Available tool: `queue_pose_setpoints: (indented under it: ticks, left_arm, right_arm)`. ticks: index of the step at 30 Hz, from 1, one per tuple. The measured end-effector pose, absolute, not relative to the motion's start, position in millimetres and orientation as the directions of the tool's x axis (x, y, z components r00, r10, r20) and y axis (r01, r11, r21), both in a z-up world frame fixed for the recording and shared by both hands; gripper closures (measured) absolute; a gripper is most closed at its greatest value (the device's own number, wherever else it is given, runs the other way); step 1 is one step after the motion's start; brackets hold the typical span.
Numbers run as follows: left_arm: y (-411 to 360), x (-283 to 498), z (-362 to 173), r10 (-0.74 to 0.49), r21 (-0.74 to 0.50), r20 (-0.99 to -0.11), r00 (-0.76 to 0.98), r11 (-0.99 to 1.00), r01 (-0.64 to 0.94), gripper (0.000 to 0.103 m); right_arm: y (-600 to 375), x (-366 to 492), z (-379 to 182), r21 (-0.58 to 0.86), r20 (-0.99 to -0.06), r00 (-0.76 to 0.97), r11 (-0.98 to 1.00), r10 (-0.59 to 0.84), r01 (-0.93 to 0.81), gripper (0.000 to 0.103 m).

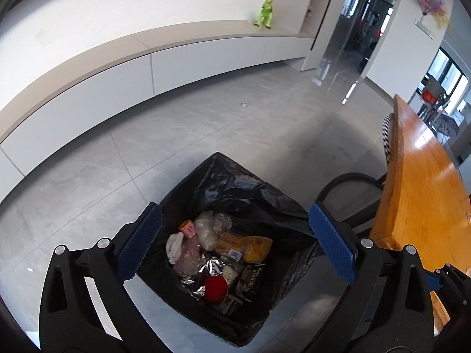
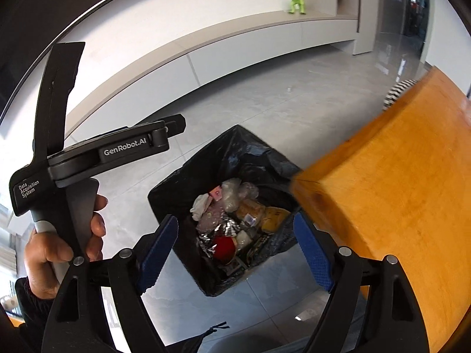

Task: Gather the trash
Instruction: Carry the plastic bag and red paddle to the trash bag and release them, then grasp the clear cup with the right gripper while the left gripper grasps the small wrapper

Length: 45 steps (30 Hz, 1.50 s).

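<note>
Your left gripper (image 1: 235, 241) has its jaws spread wide with nothing between the blue pads (image 1: 140, 242). Your right gripper (image 2: 235, 250) is likewise wide apart and empty. Both point down into the bin (image 1: 235, 188), lined with a black bag, which stands on the grey tiled floor (image 1: 147, 135) just beside the wooden table (image 1: 418, 194). The trash (image 1: 217, 256) lies inside the bin: foil wrappers, clear plastic, a yellow packet, a red round item. In the right wrist view, your left hand (image 2: 53, 253) grips the other device's handle. A green toy dinosaur (image 1: 266, 10) stands on the far ledge.
</note>
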<state>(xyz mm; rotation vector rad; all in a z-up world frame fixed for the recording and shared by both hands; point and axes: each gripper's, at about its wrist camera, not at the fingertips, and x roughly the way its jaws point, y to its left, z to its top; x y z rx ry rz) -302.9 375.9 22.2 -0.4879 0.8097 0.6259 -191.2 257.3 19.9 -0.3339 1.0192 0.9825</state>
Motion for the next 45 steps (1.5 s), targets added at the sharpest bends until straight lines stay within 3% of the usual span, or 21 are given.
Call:
queue_pose_setpoints:
  ticks: [14,27,33,37,45]
  left_arm:
    - [273,-217,48,0.156,-0.204,-0.765,0.625,0.862,-0.464,0.006]
    - [111,-95,50,-0.115,-0.22,-0.783,0.611,0.971,-0.099,0.006]
    - [40,-50,51,-0.181,-0.178,-0.801,0.57,0.982,0.063,0.006]
    - [6,-28,48,-0.208,-0.152,-0.81,0.548,0.978,0.146,0.006]
    - [-29,-1,41,-0.223,-0.118,-0.833,0.506,0.966,0.231,0.006]
  right_arm:
    - [116,-131,36,0.228,-0.794,0.332,0.757,0.509,-0.613,0.022]
    - [-111,-78,24,0.255,-0.838,0.478,0.963,0.266,-0.087,0.022]
    - [-203,-75,12,0.287,-0.858,0.486,0.94,0.168,0.182,0.022]
    - [-254,-71,-1,0.398,-0.844,0.502,0.848,0.189,0.351,0.022]
    - [-300,-48,-6,0.523,-0.797,0.574,0.687,0.186,0.505,0.021]
